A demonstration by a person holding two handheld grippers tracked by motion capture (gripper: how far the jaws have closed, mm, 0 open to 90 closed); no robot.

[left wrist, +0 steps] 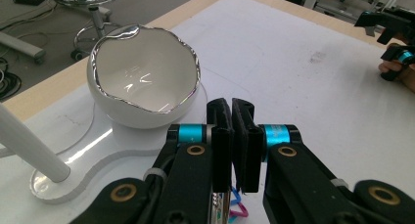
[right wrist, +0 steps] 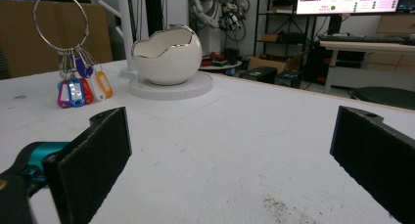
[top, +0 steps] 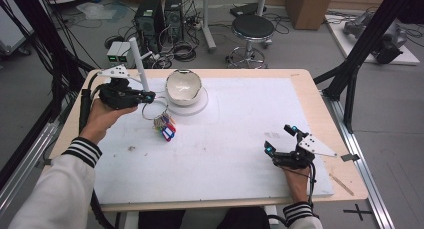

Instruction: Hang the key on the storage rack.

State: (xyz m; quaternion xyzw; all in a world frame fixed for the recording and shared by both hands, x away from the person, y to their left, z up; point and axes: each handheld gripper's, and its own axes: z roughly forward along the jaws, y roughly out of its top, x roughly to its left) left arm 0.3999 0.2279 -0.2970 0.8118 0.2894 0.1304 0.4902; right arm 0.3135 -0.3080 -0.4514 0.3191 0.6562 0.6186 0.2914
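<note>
Keys (top: 165, 127) with coloured tags hang from a large metal ring (top: 154, 109), lifted just above the white worktop (top: 225, 139). The left gripper (top: 148, 95) is clamped on the top of that ring, close beside the white bowl (top: 183, 87) on its round stand (top: 200, 105). The right gripper (top: 280, 139) rests well apart at the worktop's near right, its jaws wide open and holding nothing.
</note>
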